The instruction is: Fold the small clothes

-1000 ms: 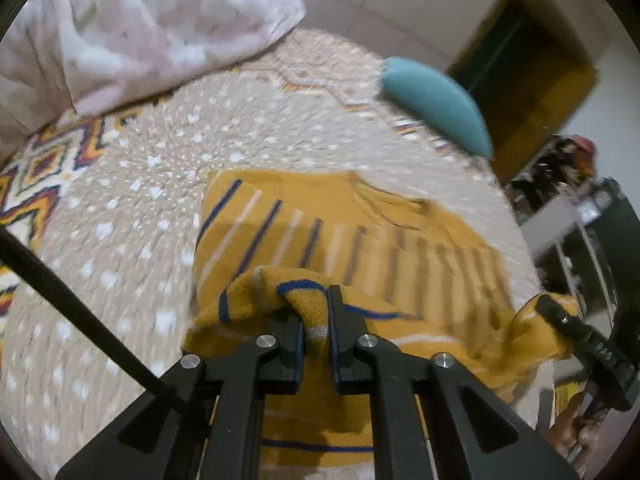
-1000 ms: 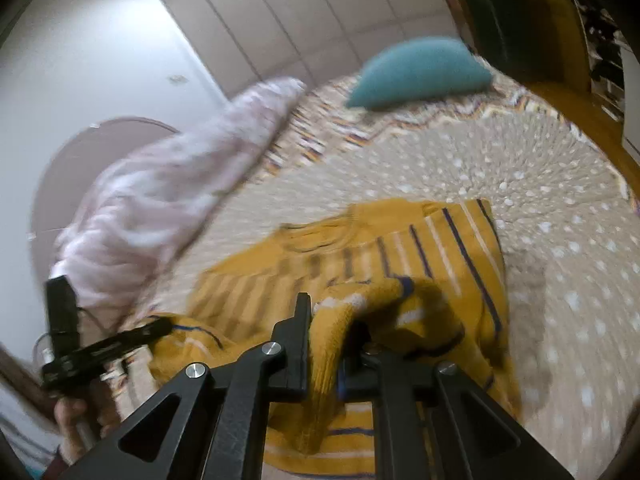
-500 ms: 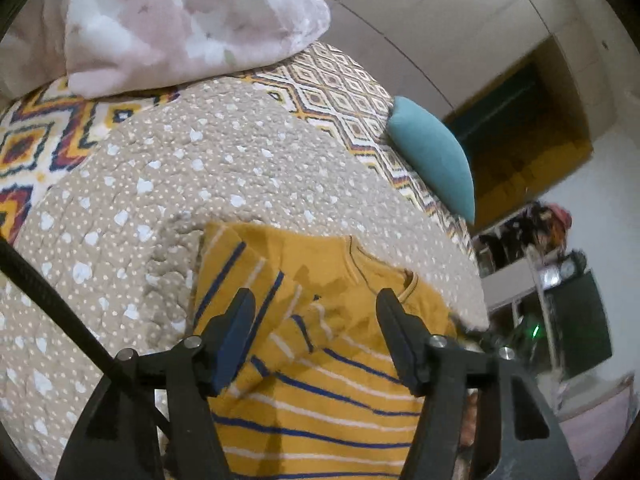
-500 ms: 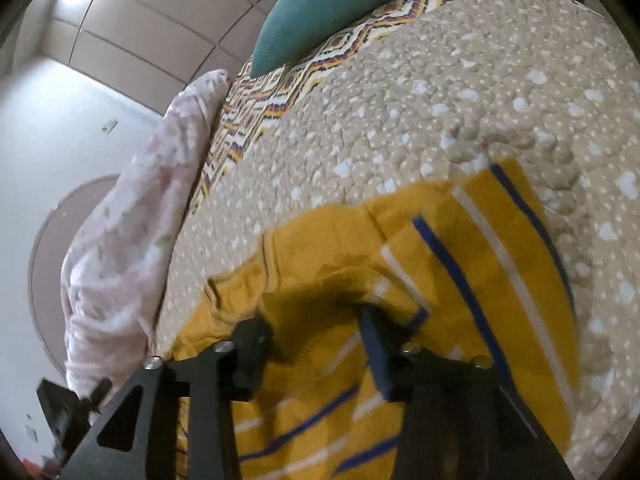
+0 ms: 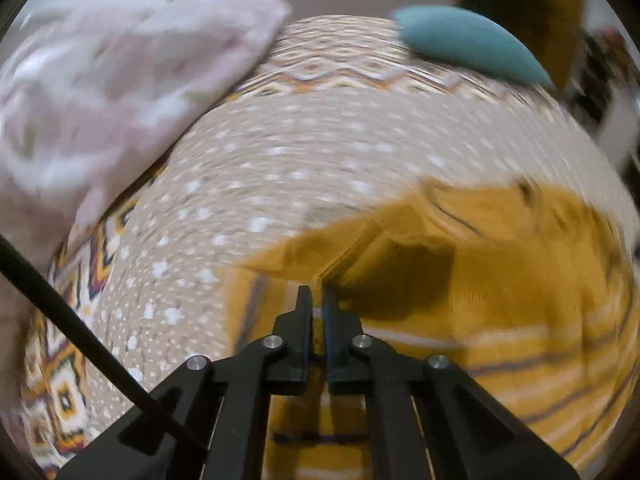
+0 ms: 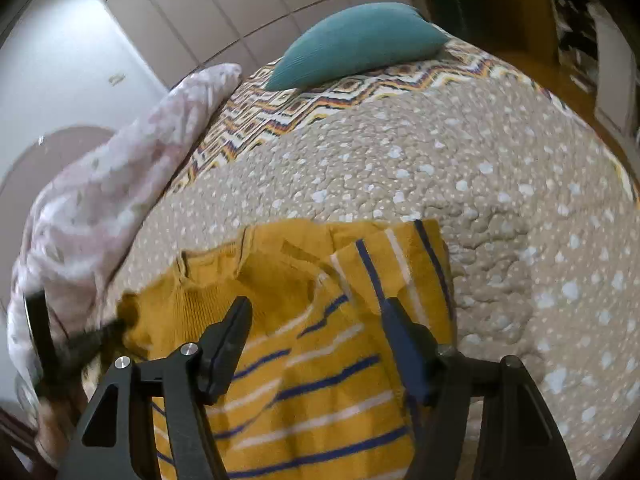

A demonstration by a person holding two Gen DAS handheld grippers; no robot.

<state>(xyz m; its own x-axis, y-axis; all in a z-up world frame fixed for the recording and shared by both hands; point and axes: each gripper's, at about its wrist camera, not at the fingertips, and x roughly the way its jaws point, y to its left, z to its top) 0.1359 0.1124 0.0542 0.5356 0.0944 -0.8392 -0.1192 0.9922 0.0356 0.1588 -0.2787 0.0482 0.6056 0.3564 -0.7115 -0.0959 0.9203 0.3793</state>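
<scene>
One mustard-yellow knitted sweater with blue and white stripes lies on the bed's beige dotted quilt. The left tool is pressed together, pinching a fold of it. The right tool is spreading above it, gripping nothing. One teal cushion and one pink floral blanket lie beyond.

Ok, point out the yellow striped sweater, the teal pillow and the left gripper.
yellow striped sweater (image 6: 320,380): right wrist view, striped front.
teal pillow (image 6: 360,44): right wrist view, its middle.
left gripper (image 5: 317,300): left wrist view, between fingertips shut on sweater fabric.
</scene>
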